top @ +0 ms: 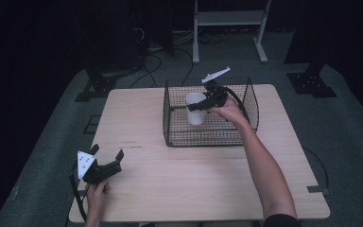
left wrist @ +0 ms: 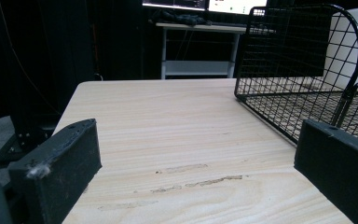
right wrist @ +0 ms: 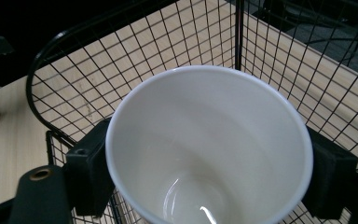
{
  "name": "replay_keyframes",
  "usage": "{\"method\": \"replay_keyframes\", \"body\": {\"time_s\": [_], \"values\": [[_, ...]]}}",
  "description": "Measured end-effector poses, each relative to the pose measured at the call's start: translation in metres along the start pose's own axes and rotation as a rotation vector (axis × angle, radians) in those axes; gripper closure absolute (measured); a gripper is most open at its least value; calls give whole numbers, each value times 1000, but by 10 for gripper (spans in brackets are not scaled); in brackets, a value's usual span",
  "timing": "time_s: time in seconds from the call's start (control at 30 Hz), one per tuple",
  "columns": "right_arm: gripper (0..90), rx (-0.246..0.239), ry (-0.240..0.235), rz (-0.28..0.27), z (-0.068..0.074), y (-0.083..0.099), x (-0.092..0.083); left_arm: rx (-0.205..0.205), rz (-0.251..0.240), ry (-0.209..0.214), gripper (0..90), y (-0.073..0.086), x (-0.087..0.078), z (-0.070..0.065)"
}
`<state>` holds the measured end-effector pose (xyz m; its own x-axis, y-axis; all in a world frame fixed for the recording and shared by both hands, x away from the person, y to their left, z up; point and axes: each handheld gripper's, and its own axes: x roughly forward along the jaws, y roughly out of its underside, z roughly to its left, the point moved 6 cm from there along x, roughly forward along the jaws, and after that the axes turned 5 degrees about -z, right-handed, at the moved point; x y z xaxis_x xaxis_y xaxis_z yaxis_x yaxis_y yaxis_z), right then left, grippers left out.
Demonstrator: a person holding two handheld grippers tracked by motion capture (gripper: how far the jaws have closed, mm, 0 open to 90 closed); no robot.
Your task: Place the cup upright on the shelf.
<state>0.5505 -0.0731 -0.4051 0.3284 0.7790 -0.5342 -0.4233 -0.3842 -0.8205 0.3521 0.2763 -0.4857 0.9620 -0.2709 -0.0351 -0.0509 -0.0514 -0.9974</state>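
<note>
White and glossy, the ceramic cup (right wrist: pixel 209 149) sits upright and empty inside the black wire basket (top: pixel 179 135), clamped at its rim between the blocky black jaws of the right gripper (top: pixel 199 106). Largest is the pale wood-grain table (top: pixel 142 187), smooth with a few scuffed streaks. That basket, a square grid of thin wire with rounded corners, stands on the table's far half. Well apart from the basket, at the near left corner, the left gripper (top: pixel 107 154) rests low on the wood, its matte jaws spread wide with nothing between them.
</note>
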Motion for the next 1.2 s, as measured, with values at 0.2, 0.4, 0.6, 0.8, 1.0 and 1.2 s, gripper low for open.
{"method": "replay_keyframes", "body": {"time_s": [0.2,0.4,0.6,0.8,1.0,1.2], "values": [[189,11,6,21,-4,5,8,1,0,0,0,0,0,0],[189,19,10,41,-7,9,13,1,-1,1,0,0,0,0],[188,25,22,59,-12,13,16,0,0,0,0,0,0,0],[188,34,25,68,-14,16,18,1,0,0,0,0,0,0],[187,31,34,88,-18,21,22,1,0,1,0,0,0,0],[187,24,41,126,-19,27,24,0,0,0,0,0,0,0]]}}
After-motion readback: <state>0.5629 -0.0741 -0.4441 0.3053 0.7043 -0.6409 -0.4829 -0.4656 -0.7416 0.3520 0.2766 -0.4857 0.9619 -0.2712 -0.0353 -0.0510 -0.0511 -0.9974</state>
